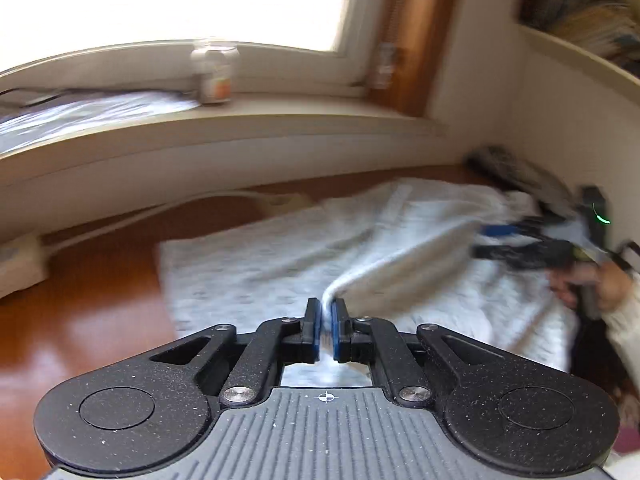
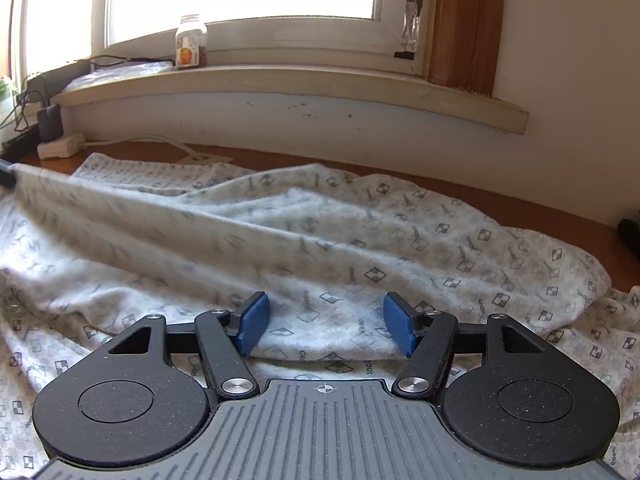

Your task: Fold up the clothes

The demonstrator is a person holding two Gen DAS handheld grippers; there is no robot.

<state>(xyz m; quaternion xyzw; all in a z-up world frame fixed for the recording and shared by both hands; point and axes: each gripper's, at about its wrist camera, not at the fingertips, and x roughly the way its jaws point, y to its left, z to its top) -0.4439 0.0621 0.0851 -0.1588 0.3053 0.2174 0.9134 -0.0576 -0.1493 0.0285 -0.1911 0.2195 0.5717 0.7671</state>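
A white garment (image 1: 248, 268) with a small grey print lies spread and rumpled on the wooden table (image 1: 80, 312). My left gripper (image 1: 326, 314) is shut on a raised fold of it, and the cloth pulls up in a ridge toward the right. In the right wrist view the same garment (image 2: 320, 232) fills the middle. My right gripper (image 2: 326, 322) stands open just above it, blue pads wide apart on either side of a low fold without pressing it. The right gripper (image 1: 504, 242) also shows in the left wrist view, held by a hand (image 1: 600, 284).
A windowsill (image 2: 280, 84) with a glass jar (image 2: 191, 42) runs along the back. A white power strip (image 2: 60, 146) and cable lie at the table's back left. A dark object (image 2: 630, 232) sits at the right edge, and shelves (image 1: 592, 12) hang on the right wall.
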